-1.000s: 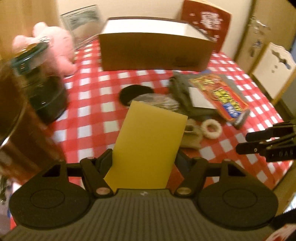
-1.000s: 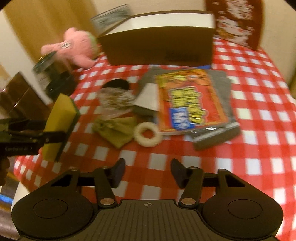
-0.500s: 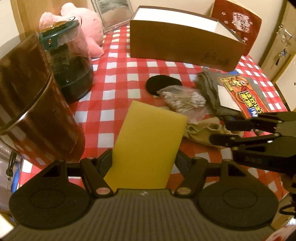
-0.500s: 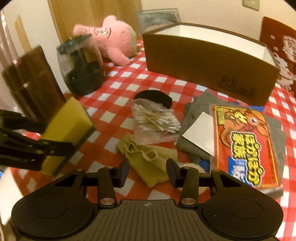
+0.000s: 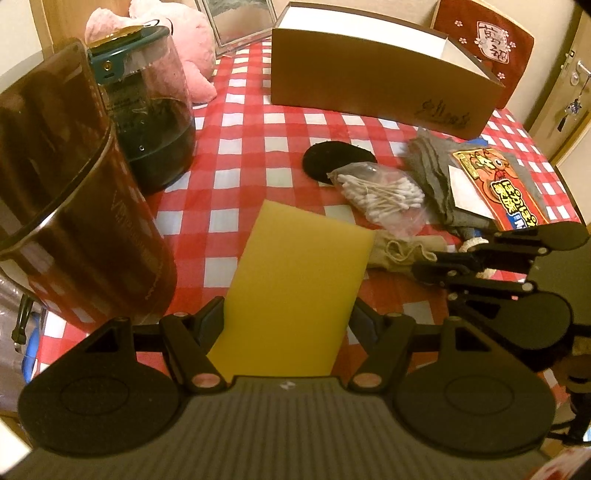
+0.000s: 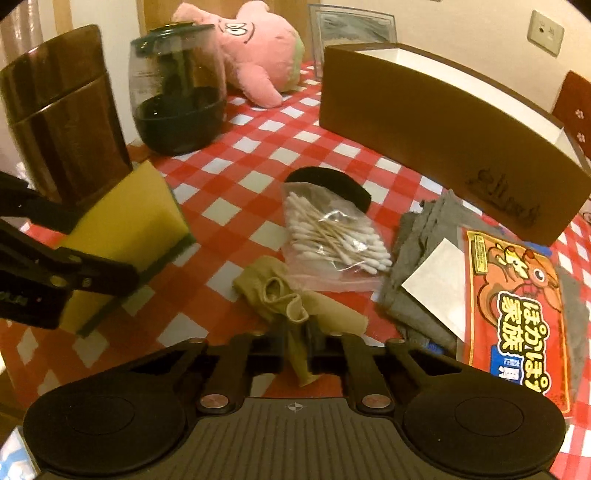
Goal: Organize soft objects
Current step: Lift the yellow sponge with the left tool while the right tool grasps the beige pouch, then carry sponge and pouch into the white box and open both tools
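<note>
The table (image 6: 266,155) is covered by a red-and-white checked cloth. At its far side stand a brown open-topped box (image 6: 436,125), a pink plush toy (image 6: 258,55) and a framed picture (image 6: 351,29). A glass jug (image 6: 177,92) with a dark base and a tall brown canister (image 6: 62,110) stand at the left edge. Mid-table lie a black round pad (image 6: 332,181), a clear bag of cotton swabs (image 6: 332,236) partly over it, a tan stocking (image 6: 288,299), and folded grey cloth (image 6: 413,258) bearing an orange packet (image 6: 517,295).
</note>
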